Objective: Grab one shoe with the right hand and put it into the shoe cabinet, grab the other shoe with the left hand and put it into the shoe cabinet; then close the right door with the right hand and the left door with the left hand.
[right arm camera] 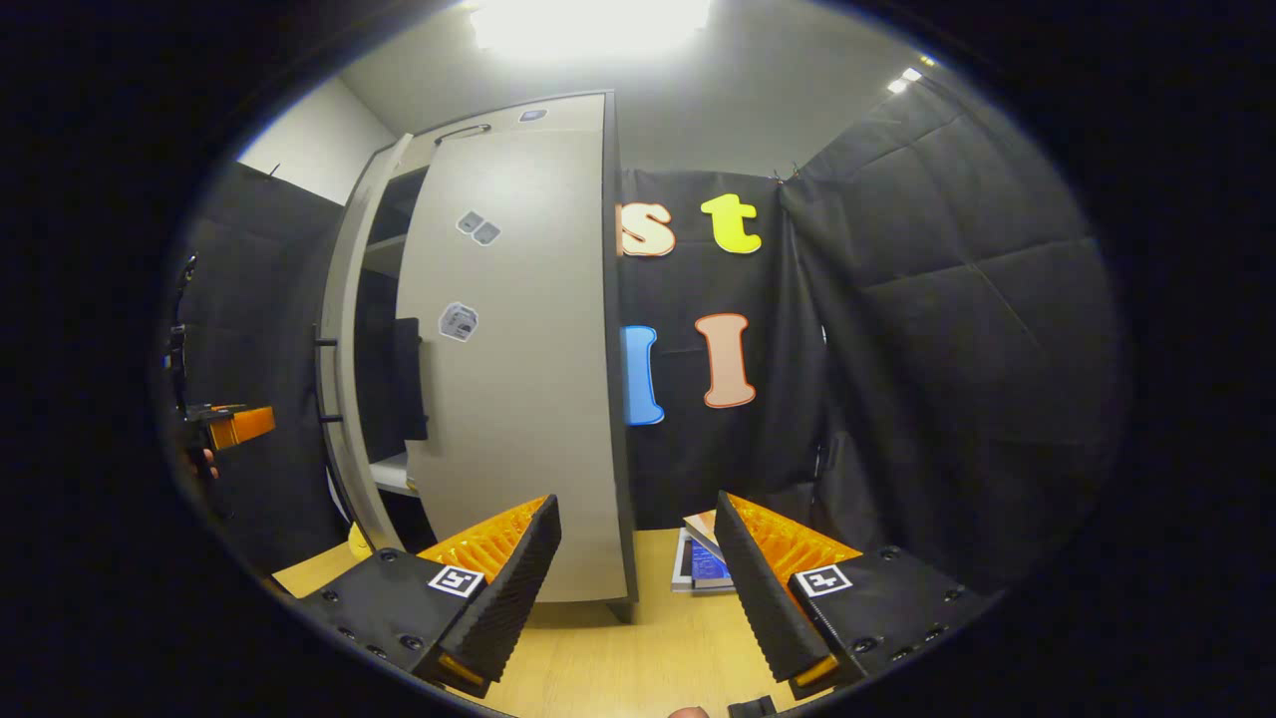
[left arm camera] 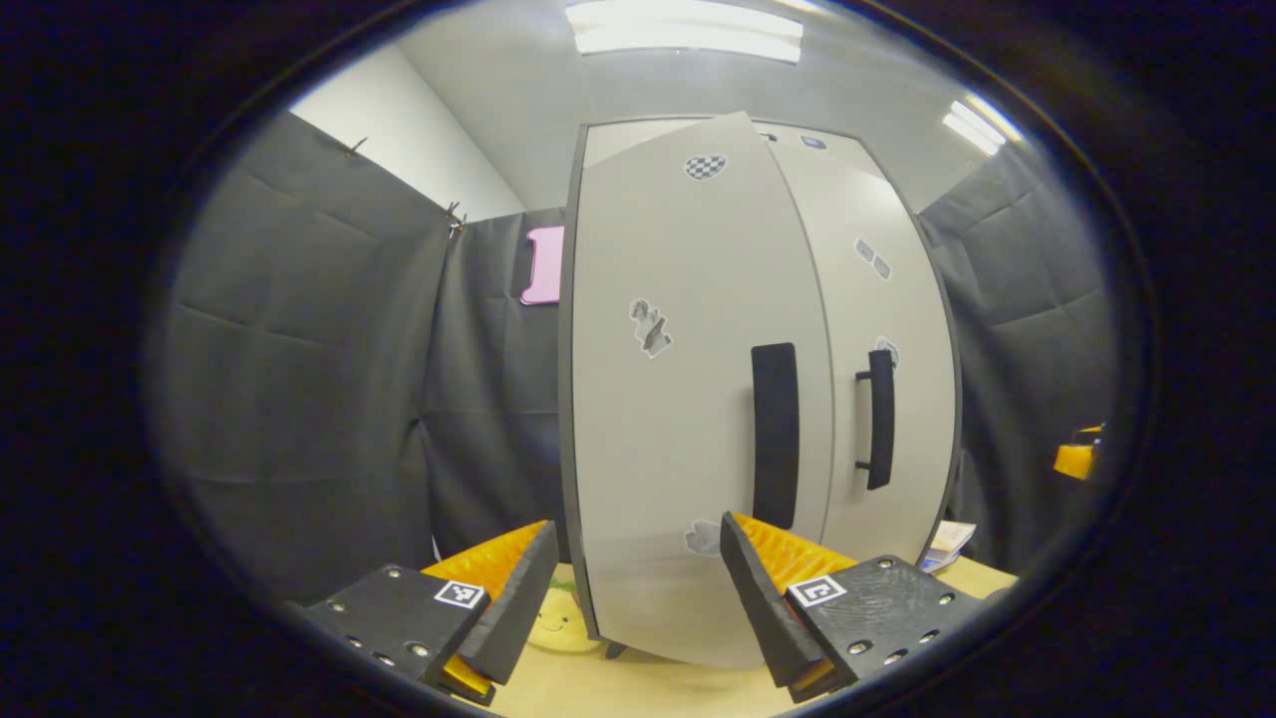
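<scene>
Standing ajar: left door (left arm camera: 688, 399) of shoe cabinet (right arm camera: 518, 349); both grippers' fingers spread, holding nothing.

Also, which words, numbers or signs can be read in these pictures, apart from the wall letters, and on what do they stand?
No text can be read.
Stickers on the cabinet doors: too blurred.
Booklets on the table: too small.
Coded squares on the left gripper and right gripper: patterns, no words.

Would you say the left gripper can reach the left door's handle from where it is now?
Probably yes: the left gripper has open jaws, empty, facing the left door, and nothing stands before its handle.
</scene>
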A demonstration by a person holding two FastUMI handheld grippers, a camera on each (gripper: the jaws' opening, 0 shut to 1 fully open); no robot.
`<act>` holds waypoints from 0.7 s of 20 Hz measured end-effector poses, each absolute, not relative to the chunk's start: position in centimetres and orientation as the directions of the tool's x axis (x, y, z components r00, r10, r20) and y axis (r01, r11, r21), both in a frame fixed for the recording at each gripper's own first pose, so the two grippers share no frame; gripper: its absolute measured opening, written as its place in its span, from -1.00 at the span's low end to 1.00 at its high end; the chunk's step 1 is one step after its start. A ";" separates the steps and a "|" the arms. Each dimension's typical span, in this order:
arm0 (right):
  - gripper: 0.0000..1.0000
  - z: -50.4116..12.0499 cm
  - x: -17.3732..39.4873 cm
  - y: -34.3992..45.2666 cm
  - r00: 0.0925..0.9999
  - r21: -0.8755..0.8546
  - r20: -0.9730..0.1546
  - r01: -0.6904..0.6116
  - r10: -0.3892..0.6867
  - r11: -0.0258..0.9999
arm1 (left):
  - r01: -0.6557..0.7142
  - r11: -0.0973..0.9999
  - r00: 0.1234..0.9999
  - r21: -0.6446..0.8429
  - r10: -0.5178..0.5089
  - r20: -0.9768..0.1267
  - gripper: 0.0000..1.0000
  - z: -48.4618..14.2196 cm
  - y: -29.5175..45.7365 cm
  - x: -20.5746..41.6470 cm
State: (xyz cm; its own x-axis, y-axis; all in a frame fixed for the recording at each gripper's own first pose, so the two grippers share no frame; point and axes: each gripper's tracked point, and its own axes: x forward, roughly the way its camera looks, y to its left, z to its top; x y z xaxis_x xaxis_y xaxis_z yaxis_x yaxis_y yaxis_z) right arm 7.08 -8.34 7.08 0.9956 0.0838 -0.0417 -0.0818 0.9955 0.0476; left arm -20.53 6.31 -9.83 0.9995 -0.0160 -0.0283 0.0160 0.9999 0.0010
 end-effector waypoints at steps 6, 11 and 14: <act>0.95 7.4 3.7 -4.2 0.992 0.051 -0.028 -0.122 0.124 0.991 | 0.027 0.999 0.999 0.022 -0.026 -0.039 0.87 -10.0 8.6 -27.1; 0.94 7.1 0.1 -1.8 0.990 0.047 -0.033 -0.132 0.134 0.990 | 0.034 0.999 0.999 0.036 -0.033 -0.035 0.87 -10.2 10.7 -31.6; 0.94 7.1 -1.2 -0.9 0.990 0.042 -0.034 -0.136 0.137 0.990 | 0.037 0.999 0.999 0.026 -0.036 -0.037 0.87 -10.3 11.4 -33.1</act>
